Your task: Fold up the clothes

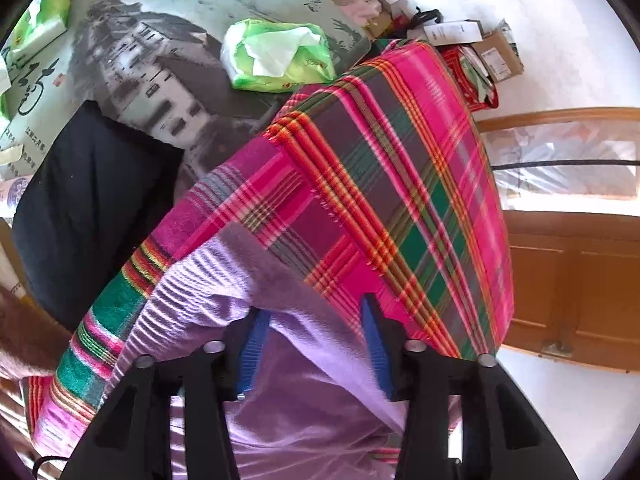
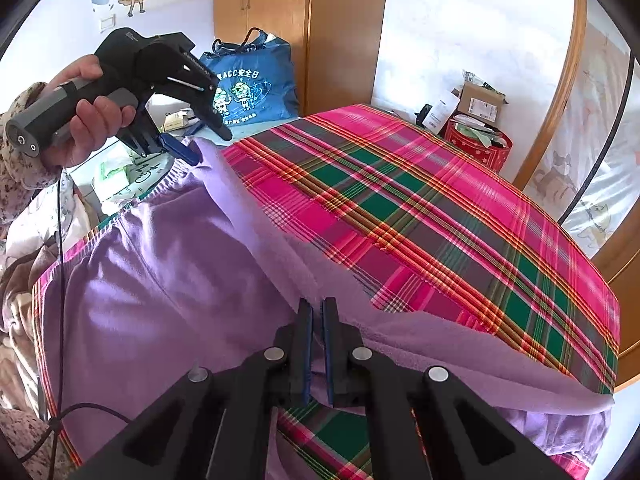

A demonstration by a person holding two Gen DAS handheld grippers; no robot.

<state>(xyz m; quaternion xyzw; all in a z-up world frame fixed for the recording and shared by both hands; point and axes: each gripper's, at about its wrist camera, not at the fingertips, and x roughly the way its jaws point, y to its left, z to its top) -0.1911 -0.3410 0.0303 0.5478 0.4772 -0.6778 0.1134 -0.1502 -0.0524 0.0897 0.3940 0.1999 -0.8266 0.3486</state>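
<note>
Lilac fleece fills the near half of both my views — a purple garment (image 2: 168, 280) lying on a pink, green and orange plaid cloth (image 2: 440, 208) that covers the surface in front of me; its gathered, ribbed waistband (image 1: 180, 292) runs along the side toward my left tool, and one long edge of the garment is turned over so the paler fuzzy side (image 2: 280, 240) shows as a band running diagonally across the plaid.

My right gripper (image 2: 318, 320) sits low over that turned edge; its blue-padded fingers stand almost together with only a thin slit between them, and the fleece runs right up between the pads, so I read it as pinched on the garment's edge.

My left gripper (image 1: 316, 320) is spread wide in its own camera, the two blue pads (image 1: 254, 344) well apart with purple cloth lying beneath and between them; from the right wrist view I see the same tool held in the left hand (image 2: 86, 116), its blue tip (image 2: 180, 148) just at the corner of the waistband — whether it touches the cloth I cannot tell.

Beyond the plaid, I can see a dark garment (image 1: 92, 208) on a printed grey surface, an opened green tissue pack (image 1: 280, 56), a blue tote bag (image 2: 252, 84) against a wooden wardrobe (image 2: 304, 32), and a red container (image 2: 480, 148) stuffed with packaging beside cardboard boxes (image 2: 480, 104).
</note>
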